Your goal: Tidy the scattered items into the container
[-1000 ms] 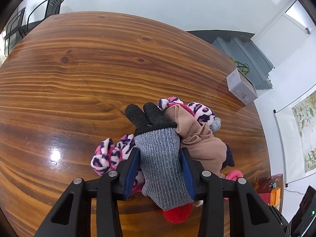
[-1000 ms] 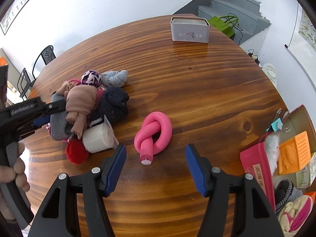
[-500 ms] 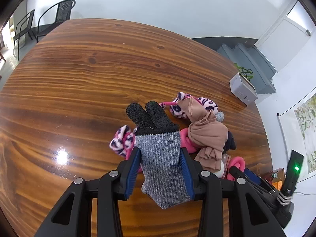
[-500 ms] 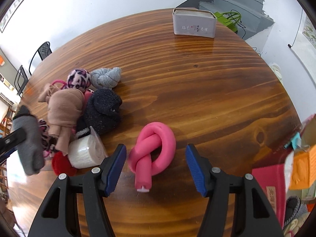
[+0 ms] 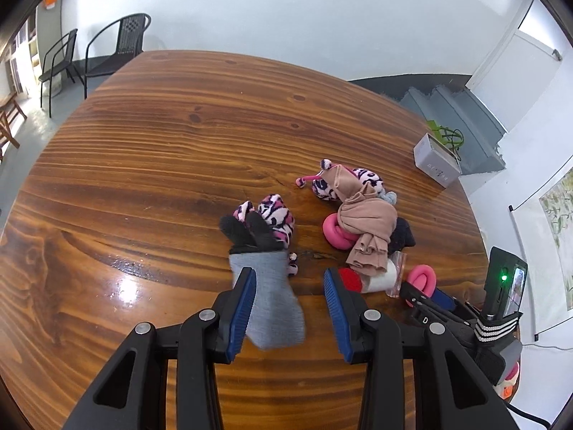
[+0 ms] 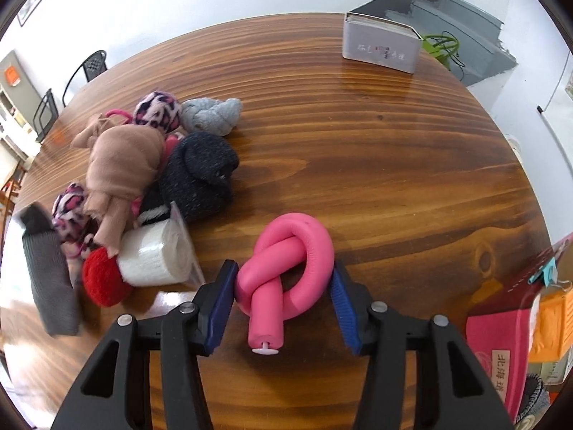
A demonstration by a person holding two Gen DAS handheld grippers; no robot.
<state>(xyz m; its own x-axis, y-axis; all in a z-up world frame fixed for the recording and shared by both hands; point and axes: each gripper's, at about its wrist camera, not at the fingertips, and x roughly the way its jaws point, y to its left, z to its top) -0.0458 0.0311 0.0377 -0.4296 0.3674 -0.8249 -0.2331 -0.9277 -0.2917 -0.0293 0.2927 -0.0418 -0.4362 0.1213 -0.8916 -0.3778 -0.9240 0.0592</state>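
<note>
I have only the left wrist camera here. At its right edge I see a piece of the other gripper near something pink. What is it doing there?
Observer: The right gripper has a knotted pink foam roller between its jaws, which have just been closing; both pads now touch its sides.
Operator: And where is the container? I do not find it.
Observer: The container stands at the right edge of the right wrist view, beside that gripper, with pink and orange packets already inside.
Operator: What lies behind the tan cloth?
Observer: A dark navy sock bundle lies against the tan cloth, on the side towards the roller.
</note>
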